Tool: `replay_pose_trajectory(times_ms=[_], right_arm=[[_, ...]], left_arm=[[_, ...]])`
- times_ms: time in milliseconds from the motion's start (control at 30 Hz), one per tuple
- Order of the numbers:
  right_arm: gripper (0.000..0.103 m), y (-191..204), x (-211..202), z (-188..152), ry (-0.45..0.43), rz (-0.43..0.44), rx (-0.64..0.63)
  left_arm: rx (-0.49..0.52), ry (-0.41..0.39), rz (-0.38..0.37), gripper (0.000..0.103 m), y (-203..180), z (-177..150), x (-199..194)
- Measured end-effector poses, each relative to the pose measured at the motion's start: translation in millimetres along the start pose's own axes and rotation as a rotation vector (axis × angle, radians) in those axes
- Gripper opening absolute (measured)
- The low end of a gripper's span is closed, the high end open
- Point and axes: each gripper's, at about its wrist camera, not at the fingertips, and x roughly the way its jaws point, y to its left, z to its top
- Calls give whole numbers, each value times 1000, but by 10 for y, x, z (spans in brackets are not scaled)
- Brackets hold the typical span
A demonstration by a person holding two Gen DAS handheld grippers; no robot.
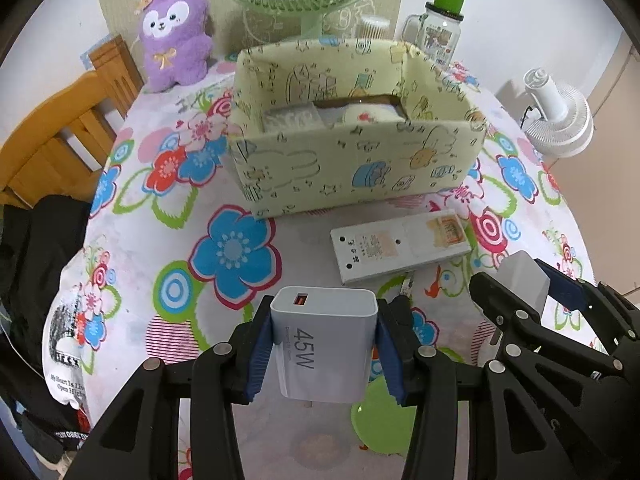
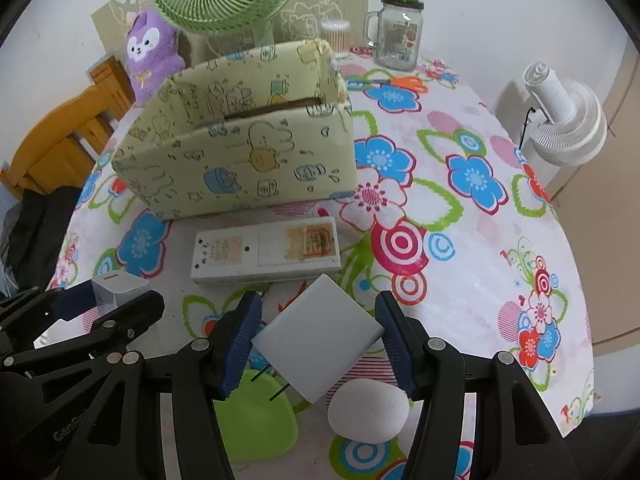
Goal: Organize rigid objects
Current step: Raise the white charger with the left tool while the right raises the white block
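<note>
Snugly between ribbed tongs [image 1: 324, 344], boxy charger [image 1: 325, 344].

The left tongs [image 1: 325, 350] are clamped on a white 45W charger [image 1: 324, 344], blue pads pressed flat against its two sides, port end pointing forward. The right tongs [image 2: 320, 344] pinch a plain white adapter [image 2: 320, 338] by two opposite corners, so it sits tilted diamond-wise, prongs toward the camera. Both hover side by side, near each other, above the worktop [image 2: 472, 280].
</note>
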Motion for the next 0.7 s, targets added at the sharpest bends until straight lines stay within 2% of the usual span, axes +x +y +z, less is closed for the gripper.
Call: replay_pose_trajectory(times_ms=[700], right_arm=[[62, 88, -538, 274, -55, 4, 0]], left_arm=[[21, -48, -9, 49, 8, 235, -555]])
